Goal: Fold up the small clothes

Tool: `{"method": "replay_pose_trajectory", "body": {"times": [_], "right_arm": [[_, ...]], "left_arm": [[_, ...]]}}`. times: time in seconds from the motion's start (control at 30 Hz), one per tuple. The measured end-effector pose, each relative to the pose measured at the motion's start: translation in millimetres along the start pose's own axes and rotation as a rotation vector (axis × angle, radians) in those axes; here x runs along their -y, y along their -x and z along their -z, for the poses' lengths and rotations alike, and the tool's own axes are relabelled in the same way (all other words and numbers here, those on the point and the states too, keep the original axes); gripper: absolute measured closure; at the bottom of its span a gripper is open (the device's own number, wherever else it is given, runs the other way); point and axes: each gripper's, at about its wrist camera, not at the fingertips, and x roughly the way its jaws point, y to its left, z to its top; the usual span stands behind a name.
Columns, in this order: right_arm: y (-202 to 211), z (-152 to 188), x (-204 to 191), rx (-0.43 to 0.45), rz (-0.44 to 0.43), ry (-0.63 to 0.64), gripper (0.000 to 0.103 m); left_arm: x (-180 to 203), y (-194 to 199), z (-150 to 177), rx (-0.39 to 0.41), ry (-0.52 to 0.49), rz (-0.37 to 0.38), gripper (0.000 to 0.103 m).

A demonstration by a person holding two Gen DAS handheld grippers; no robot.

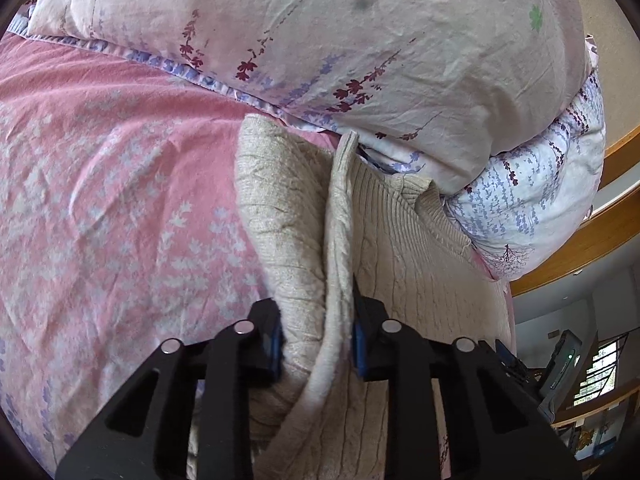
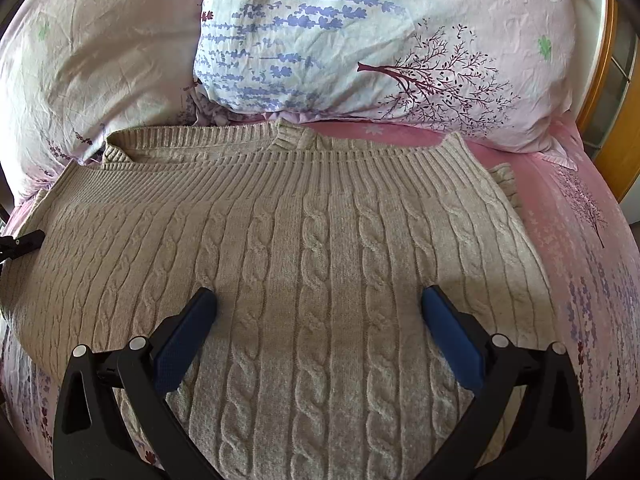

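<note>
A beige cable-knit sweater [image 2: 320, 240] lies spread flat on the pink bed sheet [image 2: 580, 240], with its ribbed band toward the pillows. In the left wrist view a raised fold of the sweater [image 1: 304, 240] stands up between the blue pads, and my left gripper [image 1: 318, 320] is shut on it at the sweater's edge. My right gripper [image 2: 319, 296] hovers open over the middle of the knit. Its blue pads [image 2: 188, 336] are spread wide with nothing pinched between them. A black tip at the sweater's left edge [image 2: 22, 242] looks like the left gripper.
Two floral pillows [image 2: 360, 48] [image 2: 88, 64] press against the sweater's far edge. Pink flowered sheet [image 1: 100, 200] stretches to the left of the fold. A wooden bed frame [image 2: 600, 92] runs along the right, and a room with a window [image 1: 596, 372] shows beyond it.
</note>
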Motion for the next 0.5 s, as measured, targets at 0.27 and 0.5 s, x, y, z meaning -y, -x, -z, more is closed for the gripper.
{"method": "replay_pose_trajectory", "body": {"times": [0.27,0.5], "right_arm": [[2,0,0,-0.008,-0.005,-0.005,0.001],[5,4,2,-0.011,-0.014,-0.003,0.001]], "left_arm": [[18,17,-3,0.042,0.038,0.112,0.083],[56,24,0,0.062,0.039,0.199,0.084]]}}
